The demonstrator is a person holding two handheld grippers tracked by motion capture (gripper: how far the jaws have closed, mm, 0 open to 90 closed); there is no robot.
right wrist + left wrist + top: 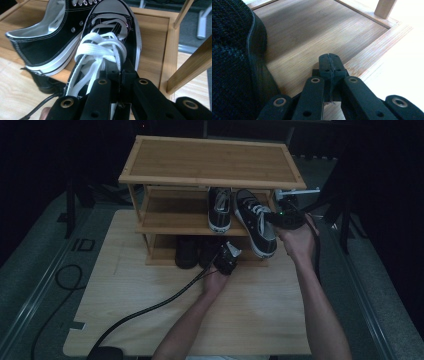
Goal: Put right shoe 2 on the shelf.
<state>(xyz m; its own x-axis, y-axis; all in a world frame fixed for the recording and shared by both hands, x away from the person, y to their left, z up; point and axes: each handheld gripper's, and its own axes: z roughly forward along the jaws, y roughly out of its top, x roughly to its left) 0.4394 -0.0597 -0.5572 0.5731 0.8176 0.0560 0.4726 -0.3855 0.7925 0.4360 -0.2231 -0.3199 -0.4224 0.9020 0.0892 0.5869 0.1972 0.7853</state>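
Note:
A black canvas sneaker with white laces [256, 224] [110, 37] lies tilted on the middle shelf of a bamboo shoe rack [210, 162], its heel hanging past the front edge. My right gripper [276, 219] [120, 73] is shut on the side of its upper by the laces. The matching sneaker [220, 209] [47, 37] stands to its left on the same shelf. My left gripper [229, 254] [329, 58] is shut on nothing and hovers low over the bottom shelf [317, 32], just right of a dark knit shoe [232, 62] [207, 251].
Another dark shoe [186, 251] sits on the bottom shelf. The rack stands at the far side of a light wooden table [150, 310]. A black cable [150, 307] trails from the left gripper across it. A rack post [192, 65] stands close on the right.

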